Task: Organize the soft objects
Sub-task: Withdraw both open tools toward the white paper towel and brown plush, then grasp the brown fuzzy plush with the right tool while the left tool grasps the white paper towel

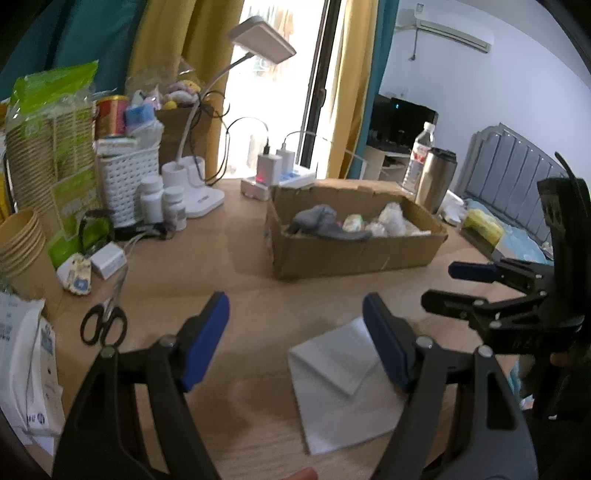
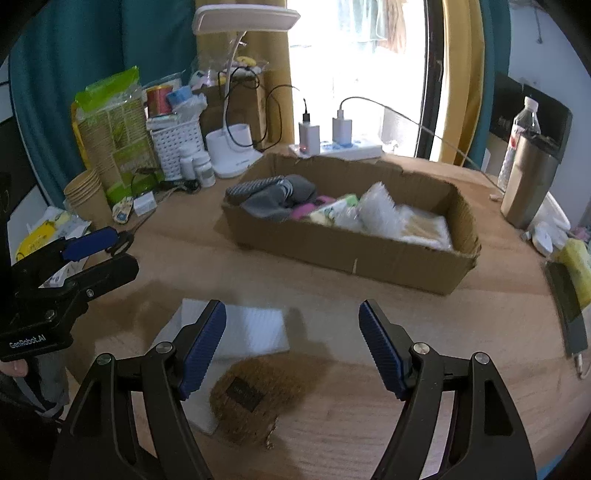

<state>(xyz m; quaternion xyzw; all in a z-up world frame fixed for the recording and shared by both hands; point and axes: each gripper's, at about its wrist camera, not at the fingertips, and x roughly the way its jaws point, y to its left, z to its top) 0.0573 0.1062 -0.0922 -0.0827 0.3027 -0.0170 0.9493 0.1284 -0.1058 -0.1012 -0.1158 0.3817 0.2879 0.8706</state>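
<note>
place: home bedroom | cues: bed headboard (image 1: pixel 509 166), curtains (image 1: pixel 173 33), wall air conditioner (image 1: pixel 454 33), cluttered wooden desk (image 1: pixel 240 258)

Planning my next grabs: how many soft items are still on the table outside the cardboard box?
2: a white folded cloth before the box, and a brown fuzzy pouch overlapping its near edge. Clutter may hide more.

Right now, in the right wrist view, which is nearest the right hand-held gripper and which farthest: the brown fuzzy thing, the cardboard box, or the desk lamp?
From the right hand-held gripper:
1. Brown fuzzy thing, on the table just below its open fingers.
2. Cardboard box, further back, centre-right.
3. Desk lamp, behind the box, to the left.
</note>
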